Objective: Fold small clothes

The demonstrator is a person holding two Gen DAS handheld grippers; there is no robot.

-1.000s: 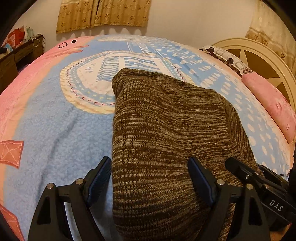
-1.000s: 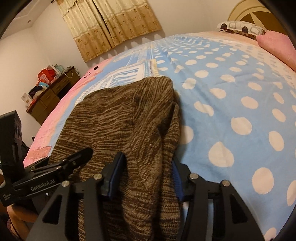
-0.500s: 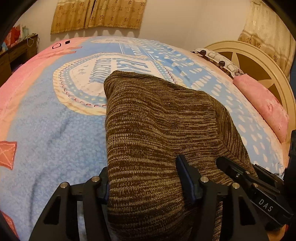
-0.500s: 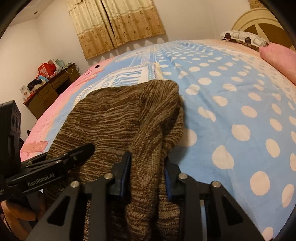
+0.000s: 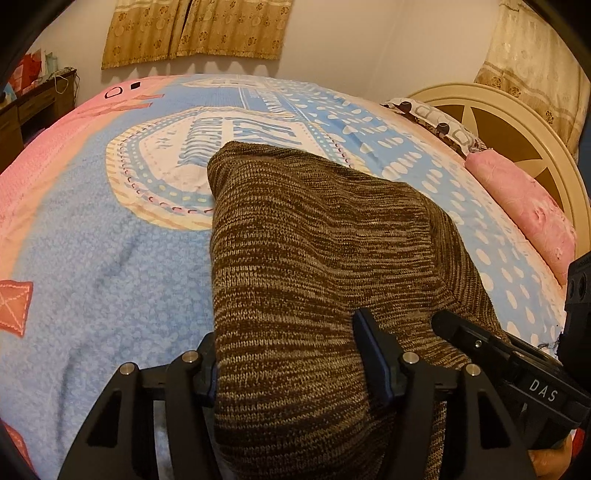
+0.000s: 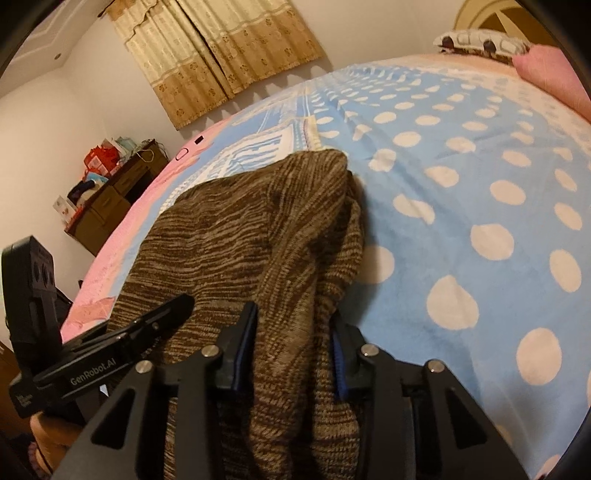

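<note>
A brown knitted sweater (image 5: 310, 236) lies on the blue patterned bedspread (image 5: 110, 258), its near edge lifted. My left gripper (image 5: 291, 354) is shut on the sweater's near left edge, the knit bunched between the fingers. My right gripper (image 6: 291, 332) is shut on the sweater (image 6: 243, 236) at its near right edge, where the fabric hangs in thick folds. The right gripper also shows in the left wrist view (image 5: 517, 369), close on the right. The left gripper shows in the right wrist view (image 6: 122, 343), close on the left.
A pink pillow (image 5: 524, 206) and a patterned pillow (image 5: 436, 122) lie by the cream headboard (image 5: 517, 122) at the right. A dark wooden desk (image 6: 110, 199) with clutter stands by the wall at the left. Curtains (image 5: 195, 29) hang behind the bed.
Both grippers have closed from open onto the sweater's near edge and lifted it slightly; the fabric now bunches between the fingers.
</note>
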